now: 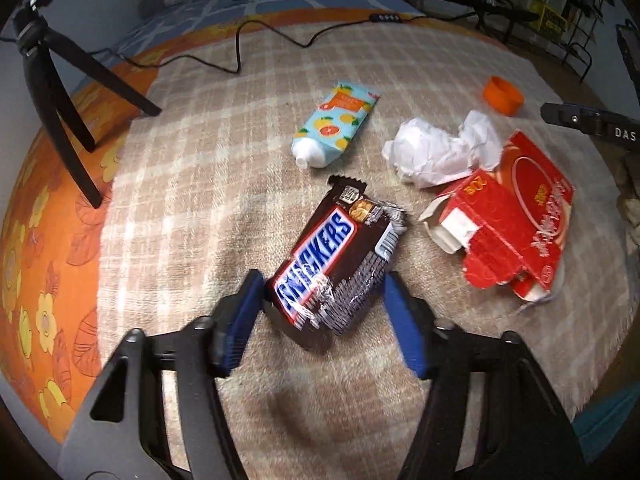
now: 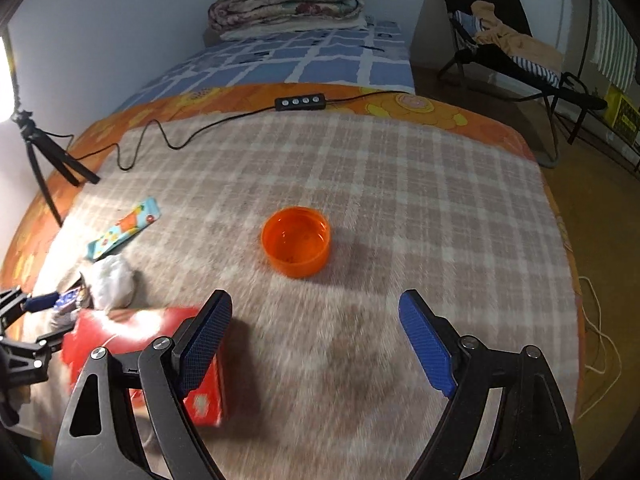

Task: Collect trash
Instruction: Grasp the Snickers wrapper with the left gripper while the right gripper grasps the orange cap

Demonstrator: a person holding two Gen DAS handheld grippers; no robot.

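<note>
Left gripper (image 1: 320,298): nearest the left wrist camera, blue pads spread apart on either side of the near end of the Snickers wrapper (image 1: 334,258); the left pad sits right at the wrapper's edge, the right pad just beside its crinkled side, not clamped.
Snickers wrapper: lies flat on the plaid blanket (image 1: 192,208), running diagonally from near left to far right.
Red carton (image 1: 516,224): torn open and flattened, right of the wrapper, with an opened flap toward the left.
Crumpled white paper (image 1: 444,152): just beyond the carton, touching its far edge.
Citrus-print tube (image 1: 336,124): farther back, left of the paper, white cap pointing near.
Orange lid (image 1: 502,95): far right in the left view, apart from the other trash.
Right gripper (image 2: 316,336): fingers wide apart, holding nothing, above bare blanket; the orange lid (image 2: 296,246) lies open side up beyond the fingertips, centred between them.
Right view, left side: the red carton (image 2: 120,332) lies behind the left finger, with the white paper (image 2: 112,280) and tube (image 2: 124,232) farther off.
Black tripod (image 1: 56,92): stands at the far left blanket edge.
Black cable (image 2: 160,136): snakes across the far blanket to an inline controller (image 2: 299,101).
</note>
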